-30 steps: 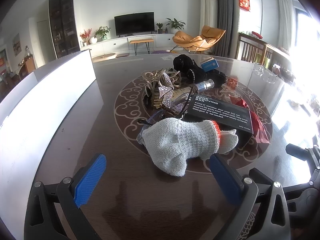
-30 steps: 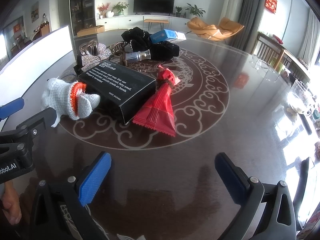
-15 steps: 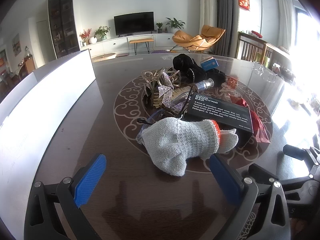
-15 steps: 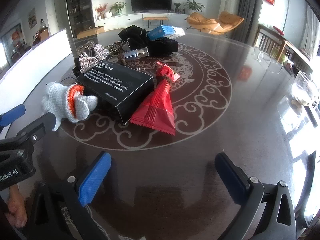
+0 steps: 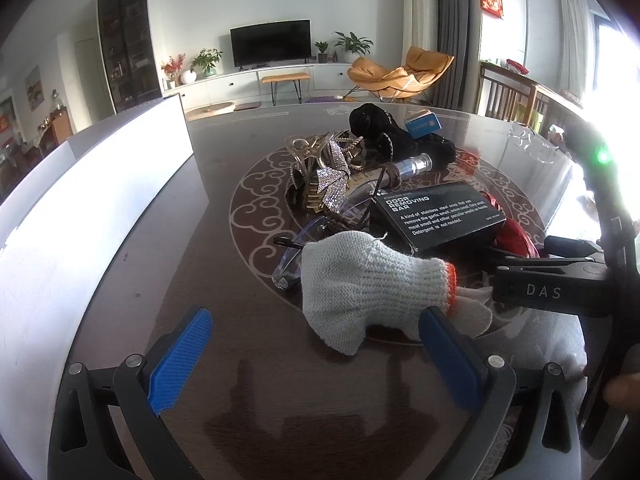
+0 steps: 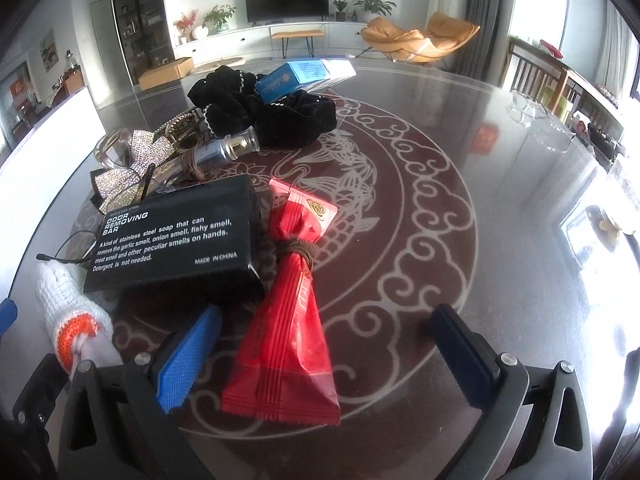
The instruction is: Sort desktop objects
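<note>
A pile of objects lies on the round dark table [image 6: 460,240]. A red wrapped packet [image 6: 288,328] tied with a brown hair band lies between the pads of my right gripper [image 6: 324,352], which is open around its near end. Left of it are a black "odor removing bar" box [image 6: 176,236] and a white knit glove with an orange cuff [image 6: 68,312]. My left gripper [image 5: 316,356] is open just in front of the glove [image 5: 360,280]. The box [image 5: 436,216] also shows there.
Farther back lie a rhinestone bow clip [image 5: 332,176], gold hair clips, a small glass bottle [image 6: 224,148], clear glasses [image 5: 316,236], black velvet scrunchies [image 6: 280,108] and a blue carton [image 6: 296,76]. A white panel [image 5: 80,200] stands along the left. The right gripper's body [image 5: 560,280] crosses the left view.
My right gripper has moved forward to the red packet, which now lies between its pads. It has come further into the left wrist view. The left gripper has barely moved.
</note>
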`<action>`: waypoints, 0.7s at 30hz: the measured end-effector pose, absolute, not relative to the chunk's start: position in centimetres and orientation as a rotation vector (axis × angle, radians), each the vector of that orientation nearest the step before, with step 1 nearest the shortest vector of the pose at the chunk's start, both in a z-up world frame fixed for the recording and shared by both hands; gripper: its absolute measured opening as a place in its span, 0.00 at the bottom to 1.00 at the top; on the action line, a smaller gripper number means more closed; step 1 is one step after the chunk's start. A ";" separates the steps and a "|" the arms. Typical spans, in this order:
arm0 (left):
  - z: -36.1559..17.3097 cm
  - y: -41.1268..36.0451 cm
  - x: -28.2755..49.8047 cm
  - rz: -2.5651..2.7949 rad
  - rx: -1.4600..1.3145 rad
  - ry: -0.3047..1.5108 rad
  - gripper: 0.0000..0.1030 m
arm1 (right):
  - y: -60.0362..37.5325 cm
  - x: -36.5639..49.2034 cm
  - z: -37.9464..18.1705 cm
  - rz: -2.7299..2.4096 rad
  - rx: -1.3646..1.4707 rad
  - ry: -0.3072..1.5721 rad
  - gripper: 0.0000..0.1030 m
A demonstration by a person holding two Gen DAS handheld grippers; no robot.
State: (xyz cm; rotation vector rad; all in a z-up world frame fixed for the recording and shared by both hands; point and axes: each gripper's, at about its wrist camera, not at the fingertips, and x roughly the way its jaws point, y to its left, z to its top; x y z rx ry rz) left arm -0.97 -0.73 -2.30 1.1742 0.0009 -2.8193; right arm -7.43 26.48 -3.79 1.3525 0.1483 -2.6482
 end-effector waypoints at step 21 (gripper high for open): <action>-2.6 -0.4 -1.2 -2.795 1.207 -0.023 1.00 | 26.5 -7.4 -3.8 -2.648 1.352 0.148 1.00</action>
